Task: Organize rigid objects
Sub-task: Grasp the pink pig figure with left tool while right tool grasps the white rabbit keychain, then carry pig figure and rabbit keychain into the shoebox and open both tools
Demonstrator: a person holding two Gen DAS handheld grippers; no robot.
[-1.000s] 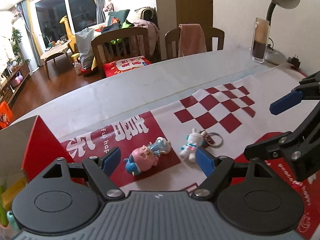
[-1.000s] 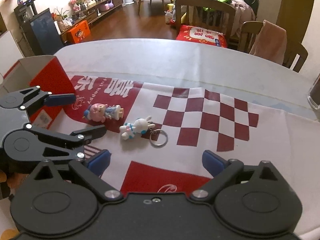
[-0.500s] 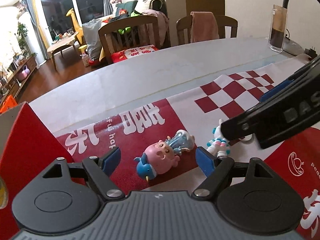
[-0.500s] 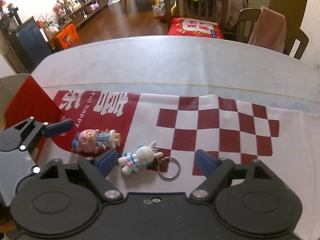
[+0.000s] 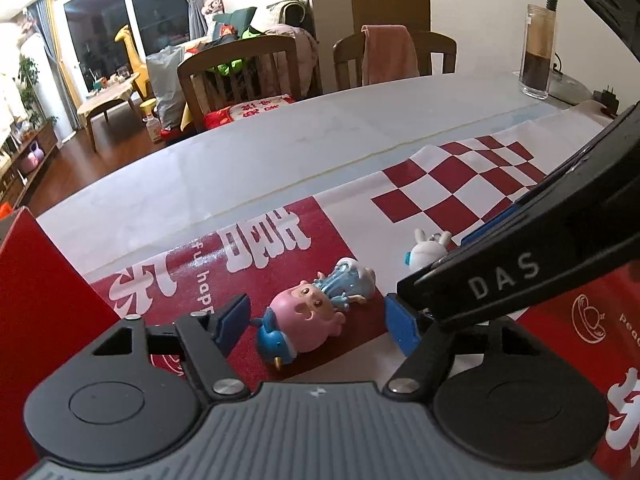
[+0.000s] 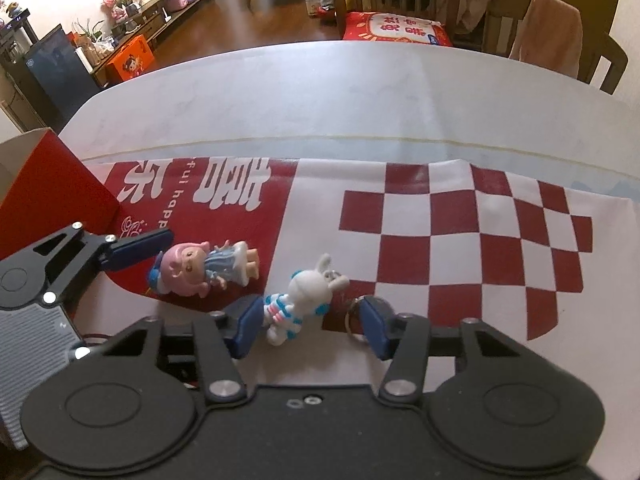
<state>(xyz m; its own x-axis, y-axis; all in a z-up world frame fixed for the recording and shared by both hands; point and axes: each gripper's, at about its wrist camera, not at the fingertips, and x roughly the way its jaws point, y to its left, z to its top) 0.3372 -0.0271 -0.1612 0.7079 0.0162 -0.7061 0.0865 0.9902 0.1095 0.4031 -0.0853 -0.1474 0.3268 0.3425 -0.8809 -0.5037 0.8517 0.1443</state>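
Observation:
A pink-headed doll (image 5: 308,312) in a blue dress lies on the red part of the printed mat (image 5: 460,188). My left gripper (image 5: 316,326) straddles the doll, its jaws closing with small gaps left on both sides. A white rabbit keychain (image 6: 304,304) lies just to the right of the doll (image 6: 208,268). My right gripper (image 6: 312,328) is around the rabbit with its jaws closing: one pad is at the rabbit's legs, the other over the key ring (image 6: 354,316). The rabbit's head (image 5: 426,250) shows behind the right gripper's arm in the left wrist view.
An open red box (image 6: 52,196) stands at the mat's left end, close to the left gripper. A tall glass (image 5: 538,64) and a lamp base sit at the far right of the white table (image 6: 320,92). Wooden chairs (image 5: 240,76) stand behind the table's far edge.
Both grippers came down onto the toys. The right one slid left over the rabbit and its jaws narrowed a lot. The left jaws narrowed slightly around the doll.

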